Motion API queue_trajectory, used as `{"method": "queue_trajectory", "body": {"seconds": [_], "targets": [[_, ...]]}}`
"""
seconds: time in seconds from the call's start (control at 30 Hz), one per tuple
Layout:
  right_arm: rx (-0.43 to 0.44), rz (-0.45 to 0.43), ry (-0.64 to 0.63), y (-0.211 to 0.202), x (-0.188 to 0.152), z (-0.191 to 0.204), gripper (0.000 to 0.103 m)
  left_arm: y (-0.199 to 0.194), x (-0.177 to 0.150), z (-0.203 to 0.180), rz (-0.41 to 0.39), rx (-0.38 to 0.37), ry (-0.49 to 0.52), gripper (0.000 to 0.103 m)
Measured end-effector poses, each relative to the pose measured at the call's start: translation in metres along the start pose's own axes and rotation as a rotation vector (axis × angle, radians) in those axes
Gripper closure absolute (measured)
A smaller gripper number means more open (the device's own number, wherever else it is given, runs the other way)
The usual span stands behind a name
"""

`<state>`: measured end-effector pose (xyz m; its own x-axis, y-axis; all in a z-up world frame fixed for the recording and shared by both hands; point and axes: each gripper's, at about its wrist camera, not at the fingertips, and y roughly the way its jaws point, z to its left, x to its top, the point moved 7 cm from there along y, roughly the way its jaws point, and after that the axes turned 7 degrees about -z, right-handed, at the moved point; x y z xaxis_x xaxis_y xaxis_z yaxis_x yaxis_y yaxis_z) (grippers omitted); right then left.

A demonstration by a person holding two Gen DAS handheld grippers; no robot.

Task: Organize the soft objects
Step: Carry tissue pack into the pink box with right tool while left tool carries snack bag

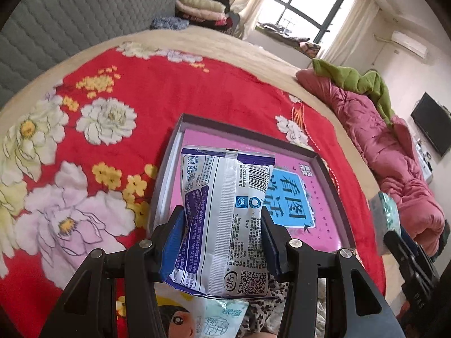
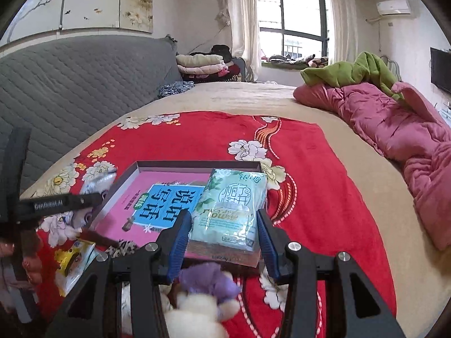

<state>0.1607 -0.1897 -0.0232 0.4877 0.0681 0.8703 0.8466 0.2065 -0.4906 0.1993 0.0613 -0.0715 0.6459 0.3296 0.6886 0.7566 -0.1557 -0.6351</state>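
My left gripper [image 1: 222,222] is shut on a white and purple tissue pack [image 1: 225,211], held above the near edge of a shallow grey box [image 1: 169,166] with a pink and blue printed bottom. My right gripper [image 2: 224,222] is shut on a pale green tissue pack [image 2: 231,208], held over the box's right near corner [image 2: 197,165]. The right gripper with its green pack also shows at the right edge of the left wrist view [image 1: 386,214]. The box lies on a red floral blanket [image 1: 183,93] on the bed.
Another green pack [image 1: 222,318] and a cartoon-face pack [image 2: 74,262] lie near the front. A purple and cream plush toy [image 2: 203,295] sits under my right gripper. A pink quilt [image 2: 394,129] with a green cloth [image 2: 352,70] lies at the right. A grey headboard [image 2: 70,84] is at the left.
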Motion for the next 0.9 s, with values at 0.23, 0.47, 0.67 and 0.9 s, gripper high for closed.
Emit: {"method": "queue_trajectory", "body": {"seconds": [0.23, 0.47, 0.67, 0.9], "targets": [[0.007, 0.041, -0.015, 0.027, 0.004, 0.007, 0.056, 0.026, -0.005, 0.007, 0.036, -0.005, 0.000, 0.051], [0.017, 0.132, -0.005, 0.058, -0.006, 0.006, 0.056, 0.040, -0.007, 0.010, 0.073, 0.015, 0.036, 0.051], [0.014, 0.187, -0.017, 0.070, -0.018, 0.005, 0.056, 0.047, -0.010, 0.016, 0.089, 0.025, 0.051, 0.051], [0.009, 0.239, -0.033, 0.080, -0.035, 0.004, 0.056, 0.052, -0.015, 0.012, 0.087, 0.031, 0.087, 0.051]]}}
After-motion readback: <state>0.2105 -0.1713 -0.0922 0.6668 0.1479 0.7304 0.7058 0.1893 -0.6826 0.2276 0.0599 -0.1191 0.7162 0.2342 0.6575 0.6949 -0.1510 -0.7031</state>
